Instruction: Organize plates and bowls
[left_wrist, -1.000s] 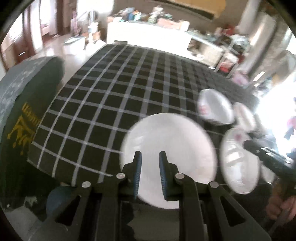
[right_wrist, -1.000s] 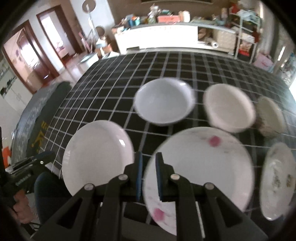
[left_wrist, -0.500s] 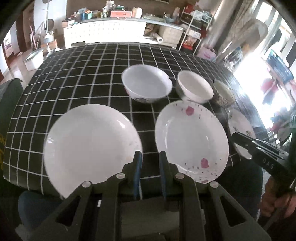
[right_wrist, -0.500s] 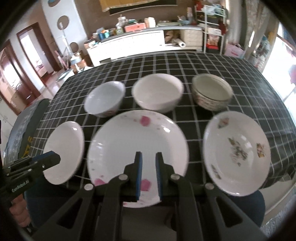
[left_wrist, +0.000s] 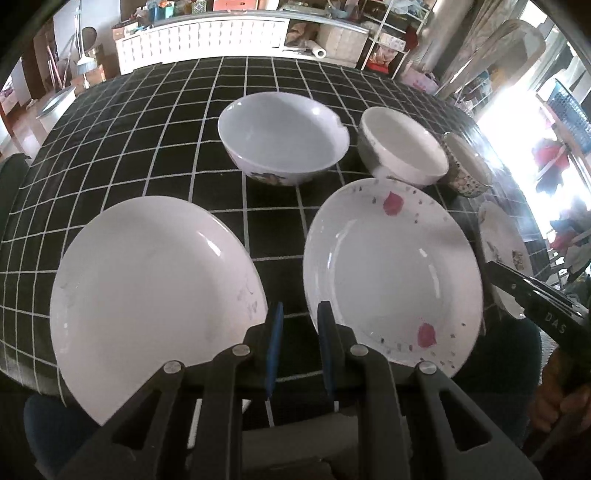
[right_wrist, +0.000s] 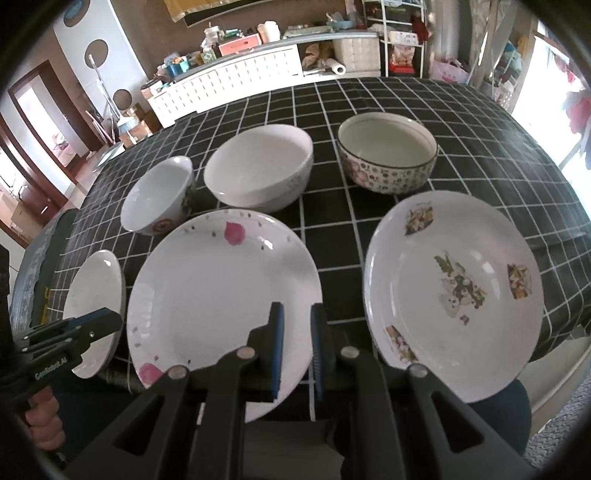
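Three plates lie along the near edge of the black checked table (left_wrist: 147, 129): a plain white plate (left_wrist: 147, 280), a pink-spotted plate (left_wrist: 391, 273) and a floral plate (right_wrist: 454, 295). Behind them stand a white bowl with a printed side (left_wrist: 282, 138), a plain white bowl (right_wrist: 258, 166) and a patterned bowl (right_wrist: 388, 155). My left gripper (left_wrist: 298, 314) hovers over the gap between the plain and pink-spotted plates, shut and empty. My right gripper (right_wrist: 297, 317) hangs above the pink-spotted plate's right rim, shut with nothing held.
A hand (right_wrist: 40, 417) holds the left gripper at the lower left of the right wrist view. Beyond the table's far edge stand a white cabinet (right_wrist: 236, 81) and cluttered shelves (left_wrist: 388, 37). A dark chair back (right_wrist: 33, 258) sits off the table's left side.
Both grippers have swung right along the table's near edge and come lower; all three plates and the bowls now show. The jaws stayed as they were, and no dish moved.
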